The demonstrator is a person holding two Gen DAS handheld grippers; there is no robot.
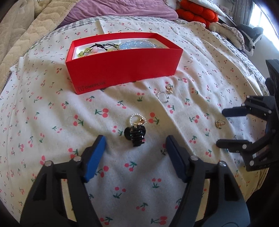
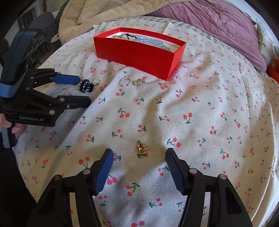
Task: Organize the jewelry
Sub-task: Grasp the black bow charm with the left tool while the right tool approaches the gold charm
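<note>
A red box (image 1: 122,69) (image 2: 144,59) on the cherry-print sheet holds a pale blue bead bracelet (image 1: 137,44) and a green bead string (image 1: 83,52). My left gripper (image 1: 136,141) (image 2: 83,90) is open, its jaws either side of a black hair claw (image 1: 135,135) (image 2: 86,85) that touches a pearl ring (image 1: 136,118) (image 2: 97,82). My right gripper (image 2: 137,153) (image 1: 220,127) is open around a gold ring (image 2: 141,148) (image 1: 219,123). A silver ring (image 1: 163,96) (image 2: 124,81) and a gold piece (image 1: 169,88) (image 2: 137,82) lie before the box.
A purple quilt (image 2: 218,22) and beige blanket (image 1: 19,29) lie behind the box. Red plush (image 1: 197,13) sits at the back. The bed edge drops off near the left gripper in the right wrist view.
</note>
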